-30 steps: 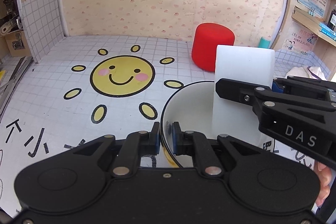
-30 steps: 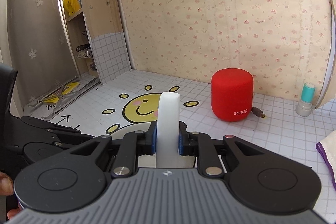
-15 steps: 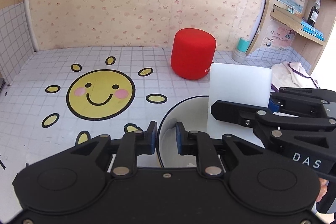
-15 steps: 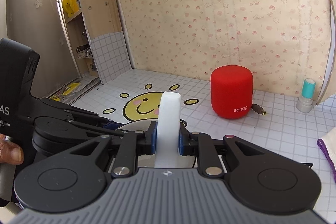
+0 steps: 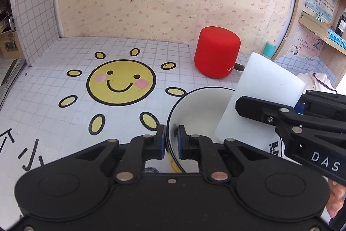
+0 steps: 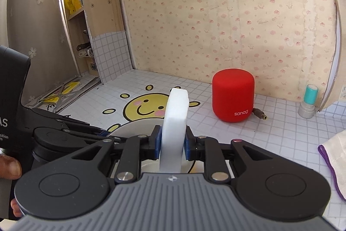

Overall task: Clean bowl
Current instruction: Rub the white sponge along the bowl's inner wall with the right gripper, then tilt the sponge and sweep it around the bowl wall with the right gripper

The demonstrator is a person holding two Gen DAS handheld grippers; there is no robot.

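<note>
The left tongs [image 5: 172, 140] pinched the near rim of the white bowl [image 5: 201, 109], which sat on the bench [image 5: 54, 122] in front of a red speaker [image 5: 217, 51] and just right of a smiling sun print [image 5: 121, 82]. The right tongs [image 6: 172, 142] were clamped on a white sponge [image 6: 175, 122], held on edge with its lower end down inside the bowl. Wiping the inside looked to be the step in hand, one set of tongs steadying, the other scrubbing. The next move likely called for sweeping the sponge around the inner wall while the rim grip held firm. A cloth [image 6: 337, 148] lay at right.
</note>
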